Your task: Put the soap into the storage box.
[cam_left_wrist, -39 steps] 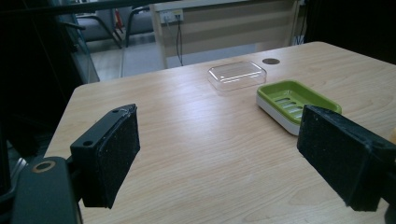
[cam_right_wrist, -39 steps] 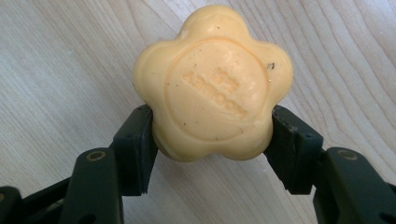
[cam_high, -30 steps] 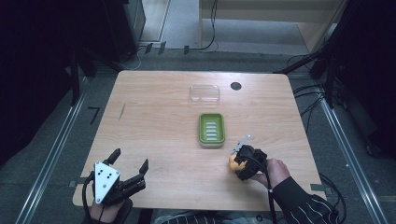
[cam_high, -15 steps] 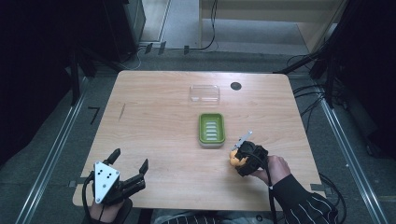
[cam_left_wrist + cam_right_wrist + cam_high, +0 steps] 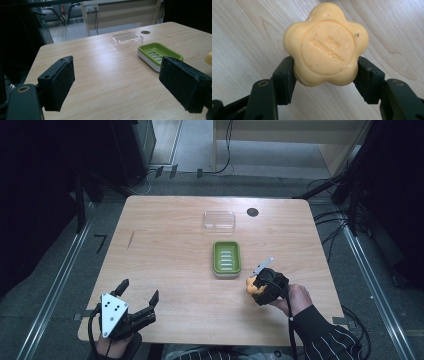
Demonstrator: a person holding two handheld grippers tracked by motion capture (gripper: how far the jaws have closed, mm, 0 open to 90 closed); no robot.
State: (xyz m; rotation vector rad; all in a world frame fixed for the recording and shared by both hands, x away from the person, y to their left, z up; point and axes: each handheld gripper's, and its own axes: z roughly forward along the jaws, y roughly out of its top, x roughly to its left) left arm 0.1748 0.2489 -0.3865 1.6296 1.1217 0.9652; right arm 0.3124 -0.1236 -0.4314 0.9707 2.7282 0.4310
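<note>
Pale wood-grain laminate forms the counter point(image 5: 165, 245), a rectangular top with rounded corners and a small dark round hole point(image 5: 252, 212) near its far edge. On the near left corner rests the left hand-held gripper point(image 5: 139, 292), carrying a grey three-cornered plate on top; its two black padded jaws stand wide apart with nothing between them, and in the left gripper view they frame bare wood. The right hand-held gripper point(image 5: 255, 285) sits at the near right of the counter, held in a hand point(image 5: 295, 299) whose sleeve is dark with thin pale stripes; its jaws are clamped on either side of a yellow-orange soap bar point(image 5: 325, 43). The bar is flower-shaped with five rounded lobes and a circular embossed panel of lettering too faint to read; in the right gripper view it is seen face-on against the wood. Whether it touches the surface cannot be told. A green soap dish point(image 5: 227, 258) with a slotted floor and pale base lies near the centre of the counter, just beside and to the left of the right hand-held gripper, and apart from it. A clear plastic lid point(image 5: 219, 220) lies flat beyond the dish, toward the far edge, separate from it and near the round hole.
</note>
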